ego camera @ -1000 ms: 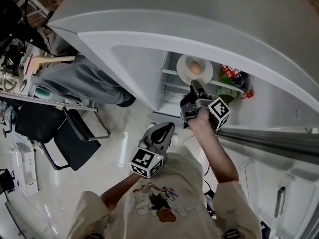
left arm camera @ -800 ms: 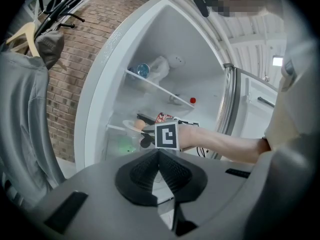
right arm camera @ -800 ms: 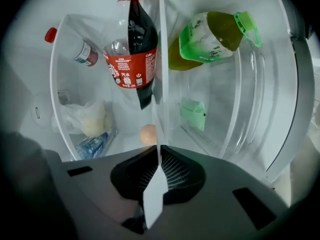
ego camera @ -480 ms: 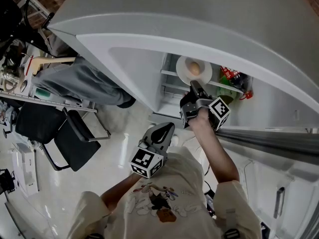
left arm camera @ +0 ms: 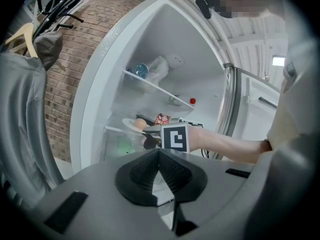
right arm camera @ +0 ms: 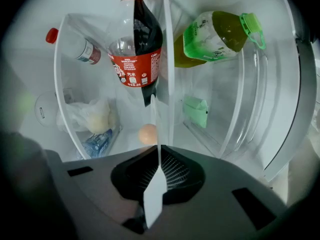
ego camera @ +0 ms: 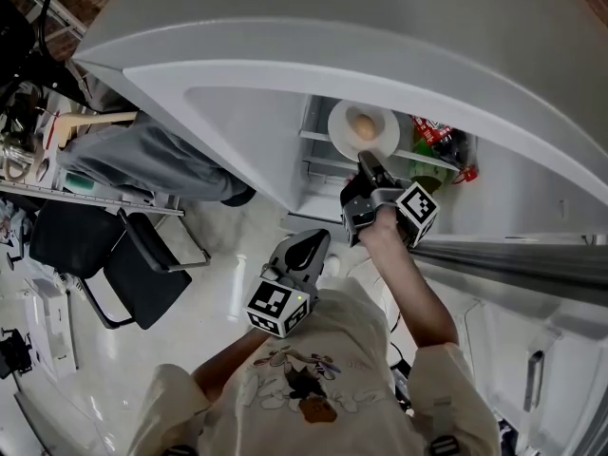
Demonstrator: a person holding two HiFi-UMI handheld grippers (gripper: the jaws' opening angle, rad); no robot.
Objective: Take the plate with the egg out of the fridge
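White plate (ego camera: 386, 133) is sitting on a fridge shelf (ego camera: 318, 138) at upper centre of the head view, egg (ego camera: 362, 124) resting near its middle. Right gripper (ego camera: 367, 165) is reaching in from below and pinching the near rim. In the right gripper view the plate is showing edge-on as a thin white line running straight into the closed jaws, so the fingers are clamping the rim and not the egg. Gripping the edge is probably to keep the plate level and the egg untouched.

Left gripper (left arm camera: 159, 159) is hanging back outside the fridge (ego camera: 247, 122) at lower centre of the head view. Its jaws are pressed together with nothing between them, and it is looking on at the shelf. It is likely waiting to take the door or support the plate.

Cola bottle (right arm camera: 136, 49) and green bottle (right arm camera: 212, 36) are crowding the space behind the plate at the top of the right gripper view, with a plastic bag (right arm camera: 92, 116) at left. A straight pull toward the person looks safest.

Judging the step: the grasp is made, and the plate is not yet clear of the shelf. The egg is loose, so any tilt is risking a roll-off.
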